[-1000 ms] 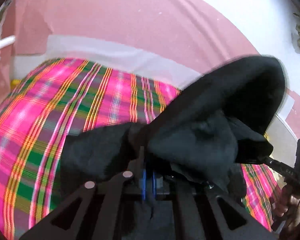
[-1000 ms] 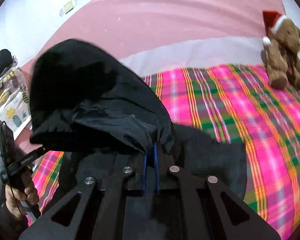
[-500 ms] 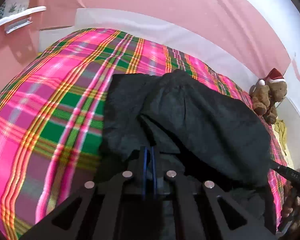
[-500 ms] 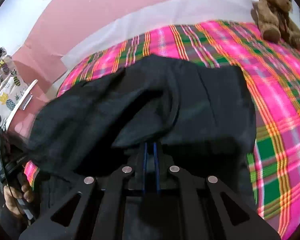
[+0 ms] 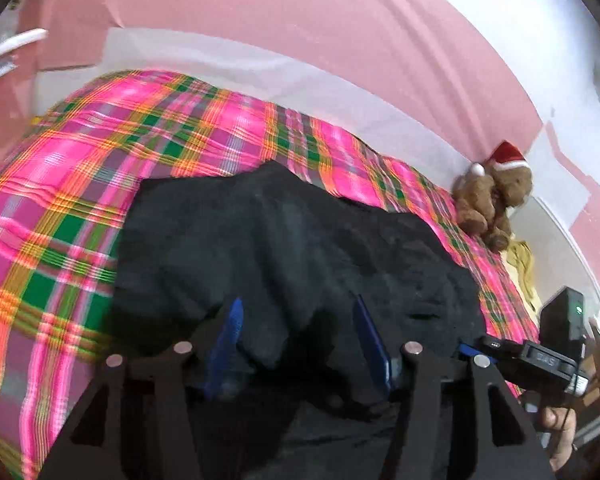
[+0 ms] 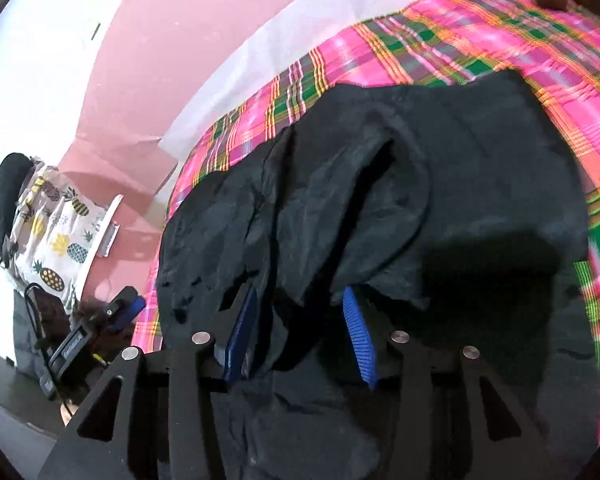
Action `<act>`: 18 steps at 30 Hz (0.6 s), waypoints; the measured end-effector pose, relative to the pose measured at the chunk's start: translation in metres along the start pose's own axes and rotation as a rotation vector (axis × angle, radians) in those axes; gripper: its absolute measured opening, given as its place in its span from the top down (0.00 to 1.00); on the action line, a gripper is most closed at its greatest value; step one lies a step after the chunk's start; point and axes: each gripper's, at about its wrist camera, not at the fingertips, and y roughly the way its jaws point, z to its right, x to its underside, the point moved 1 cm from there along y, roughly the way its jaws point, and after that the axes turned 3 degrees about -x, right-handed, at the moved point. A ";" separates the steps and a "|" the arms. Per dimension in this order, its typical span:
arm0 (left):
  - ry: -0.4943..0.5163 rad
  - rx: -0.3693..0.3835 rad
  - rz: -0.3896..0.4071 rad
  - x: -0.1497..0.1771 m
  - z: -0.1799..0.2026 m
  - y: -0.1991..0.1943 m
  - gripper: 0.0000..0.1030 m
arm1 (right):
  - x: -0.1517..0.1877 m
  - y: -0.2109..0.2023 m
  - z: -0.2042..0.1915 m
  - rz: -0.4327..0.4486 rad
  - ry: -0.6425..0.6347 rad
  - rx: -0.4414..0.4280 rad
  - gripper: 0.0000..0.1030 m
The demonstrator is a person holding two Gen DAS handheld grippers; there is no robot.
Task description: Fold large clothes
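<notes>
Left tongs [image 5: 298,334] — jaws just sprung apart, released; a fold of the black garment [image 5: 284,240] lies loose between the blue pads [image 5: 230,332], unpinched. Right tongs [image 6: 302,330] — likewise just opened and released, cloth draped between the pads [image 6: 358,332]. Black garment: spread flat directly ahead of both tongs on the bed's pink plaid cover [image 5: 100,168]. Beyond it, to the far right of the left tongs, a brown teddy bear [image 5: 490,196] in a red hat. Farthest: pink wall [image 5: 300,28].
</notes>
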 end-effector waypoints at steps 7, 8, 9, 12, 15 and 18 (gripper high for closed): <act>0.047 -0.043 -0.110 0.035 0.005 0.033 0.45 | 0.011 0.002 -0.002 0.012 -0.064 0.053 0.97; 0.037 -0.049 -0.128 0.042 0.001 0.039 0.45 | 0.017 0.007 0.005 -0.004 -0.051 0.075 0.98; 0.022 -0.052 -0.145 0.049 -0.004 0.044 0.45 | 0.021 0.013 0.012 -0.022 -0.043 0.091 0.98; 0.023 -0.056 -0.142 0.052 -0.004 0.043 0.44 | 0.030 0.029 0.021 -0.041 -0.050 0.134 0.98; 0.038 -0.087 -0.160 0.050 0.001 0.037 0.44 | 0.028 0.033 0.017 -0.050 -0.069 0.164 0.97; 0.031 -0.072 -0.157 0.047 0.004 0.014 0.45 | 0.025 0.026 0.010 -0.060 -0.090 0.178 0.88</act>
